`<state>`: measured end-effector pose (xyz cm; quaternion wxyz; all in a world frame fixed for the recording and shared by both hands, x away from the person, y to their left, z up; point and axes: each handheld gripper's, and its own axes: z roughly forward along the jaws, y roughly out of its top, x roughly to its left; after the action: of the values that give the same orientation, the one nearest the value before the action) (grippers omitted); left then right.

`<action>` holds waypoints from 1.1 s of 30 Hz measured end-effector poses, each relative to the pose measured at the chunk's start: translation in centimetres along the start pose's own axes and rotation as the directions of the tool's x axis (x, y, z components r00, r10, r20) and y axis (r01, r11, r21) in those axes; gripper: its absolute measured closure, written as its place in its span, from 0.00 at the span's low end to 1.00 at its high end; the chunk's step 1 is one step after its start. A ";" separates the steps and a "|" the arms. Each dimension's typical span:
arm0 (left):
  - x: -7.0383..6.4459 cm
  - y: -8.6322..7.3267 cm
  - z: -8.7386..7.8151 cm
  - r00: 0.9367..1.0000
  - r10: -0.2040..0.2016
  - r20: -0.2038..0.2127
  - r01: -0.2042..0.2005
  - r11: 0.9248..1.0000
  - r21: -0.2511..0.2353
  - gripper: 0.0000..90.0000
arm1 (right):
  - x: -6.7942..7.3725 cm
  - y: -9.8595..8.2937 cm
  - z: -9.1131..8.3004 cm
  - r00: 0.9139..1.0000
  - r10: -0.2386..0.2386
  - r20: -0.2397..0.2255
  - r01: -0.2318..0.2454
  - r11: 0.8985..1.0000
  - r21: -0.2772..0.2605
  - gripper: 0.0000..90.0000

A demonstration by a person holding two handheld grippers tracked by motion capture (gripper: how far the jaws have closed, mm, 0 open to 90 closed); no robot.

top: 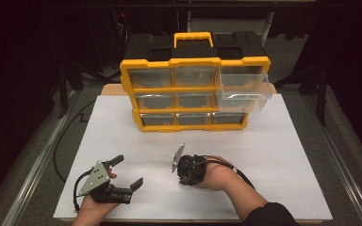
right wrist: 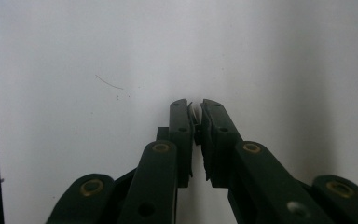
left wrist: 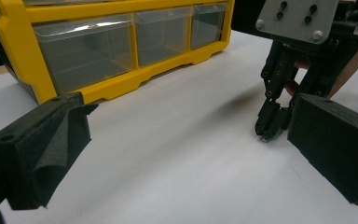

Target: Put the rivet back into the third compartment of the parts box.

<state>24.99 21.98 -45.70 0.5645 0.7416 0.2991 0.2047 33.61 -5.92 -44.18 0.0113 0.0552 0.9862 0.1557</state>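
A white sheet [top: 264, 155] covers the table at the centre of the high view, dark floor and black stands around it. At the sheet's upper middle stands a yellow drawer cabinet [top: 195, 94], its upper right clear drawer [top: 242, 92] pulled out. Low left in the frame, the left gripper [top: 128, 172] rests with jaws wide apart, holding nothing. Just right of centre, the right gripper [right wrist: 195, 106] points down at the sheet, jaws pinched on a small thin thing [right wrist: 192, 111] too small to identify
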 end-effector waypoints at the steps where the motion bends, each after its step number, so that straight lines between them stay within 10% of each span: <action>1: 0.0 0.0 0.0 1.000 0.000 0.000 0.000 1.000 0.000 0.00 | 0.0 0.0 0.0 1.000 0.000 0.000 0.000 1.000 0.000 0.93; 10: 0.1 0.0 0.0 1.000 -0.005 -0.005 0.005 1.000 -0.003 0.00 | -0.8 -1.8 -2.8 0.997 0.069 -0.025 -0.070 0.996 -0.055 0.94; 33: 0.1 0.1 0.0 1.000 -0.009 -0.001 0.009 1.000 -0.005 0.00 | -2.3 -10.4 -9.4 0.981 0.190 -0.048 -0.189 0.982 0.017 0.93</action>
<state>25.13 22.04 -45.66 0.5669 0.7388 0.3024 0.2033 34.40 -18.89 -38.48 -0.0283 0.1452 0.9773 0.1516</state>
